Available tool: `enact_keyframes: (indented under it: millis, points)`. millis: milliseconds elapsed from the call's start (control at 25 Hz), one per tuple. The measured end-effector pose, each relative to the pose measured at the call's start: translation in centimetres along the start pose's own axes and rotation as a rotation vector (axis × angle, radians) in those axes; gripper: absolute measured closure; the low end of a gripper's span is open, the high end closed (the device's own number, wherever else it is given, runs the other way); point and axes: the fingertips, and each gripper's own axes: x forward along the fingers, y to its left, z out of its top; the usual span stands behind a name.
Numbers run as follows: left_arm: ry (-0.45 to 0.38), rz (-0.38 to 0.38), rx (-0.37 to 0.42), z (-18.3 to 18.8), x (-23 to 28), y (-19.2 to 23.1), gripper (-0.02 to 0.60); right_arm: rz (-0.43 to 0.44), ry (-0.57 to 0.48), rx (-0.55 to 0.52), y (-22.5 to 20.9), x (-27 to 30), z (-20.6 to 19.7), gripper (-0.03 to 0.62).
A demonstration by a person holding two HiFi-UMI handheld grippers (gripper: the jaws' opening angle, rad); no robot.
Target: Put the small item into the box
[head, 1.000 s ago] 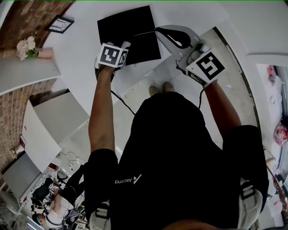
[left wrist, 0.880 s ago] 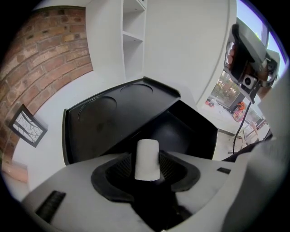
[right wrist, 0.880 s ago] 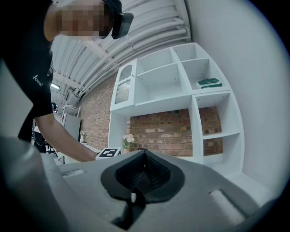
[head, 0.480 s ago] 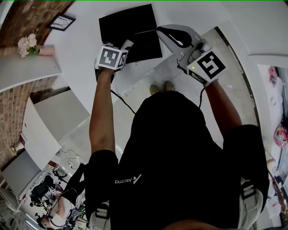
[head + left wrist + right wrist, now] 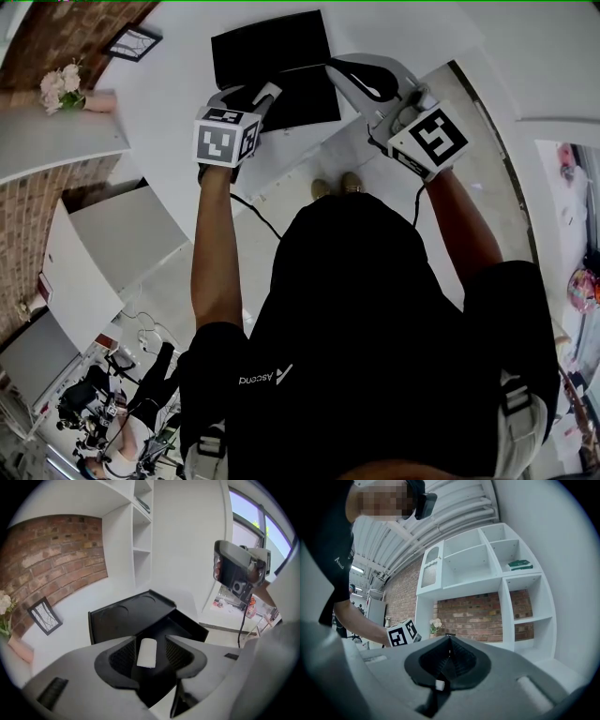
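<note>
An open black box lies on the white table, also seen in the left gripper view as the black box. The small item, a short white cylinder, shows between my left gripper's jaws against the box's black inside. Neither pad touches it, with a gap on each side. I cannot tell whether it rests in the box or is in the air. My left gripper is open at the box's near edge. My right gripper hovers at the box's right edge, its jaws shut and pointing upward.
White wall shelves and a brick wall stand behind the table. A picture frame and a pot of flowers sit at the table's left. The floor and the person's feet show below the table edge.
My left gripper has drawn back toward the person and tilted, so its jaws now show over the box's near edge. The right gripper has barely moved.
</note>
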Motion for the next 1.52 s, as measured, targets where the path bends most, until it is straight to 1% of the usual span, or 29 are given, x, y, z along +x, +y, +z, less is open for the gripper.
enact_keyframes:
  millis: [80,200,400,560,680,840,1000,1200,1520]
  points:
    - [-0.082,-0.002,-0.001,1.4,-1.2,-0.4,0.396,0.003,-0.001,-0.005,0.1,0.1,0.2,0.592]
    - [-0.224,-0.024,0.002,3.5,-3.3,-1.6,0.396,0.002,-0.004,-0.005,0.4,0.1,0.5,0.592]
    - [-0.537,-0.051,0.02,7.6,-8.3,-4.2,0.401,0.001,-0.019,0.01,1.3,0.0,1.3,0.594]
    - [-0.728,-0.035,0.075,10.4,-12.5,-6.5,0.454,0.002,-0.053,0.015,2.2,-0.1,2.2,0.592]
    - [-0.829,-0.027,0.079,12.1,-15.2,-7.9,0.499,0.016,-0.081,0.02,3.4,-0.1,3.6,0.592]
    - [-0.912,-0.023,0.095,13.2,-17.6,-9.5,0.547,0.041,-0.115,0.018,5.3,-0.5,5.5,0.592]
    - [-0.952,-0.023,0.116,13.5,-18.9,-10.5,0.58,0.04,-0.154,-0.012,6.0,-1.1,6.8,0.592]
    - [-0.996,-0.03,0.13,14.1,-20.1,-11.3,0.583,0.023,-0.164,-0.019,6.5,-1.7,7.5,0.592]
    - [-1.012,-0.04,0.141,14.4,-20.7,-12.0,0.583,0.021,-0.17,-0.038,6.9,-2.4,8.1,0.594]
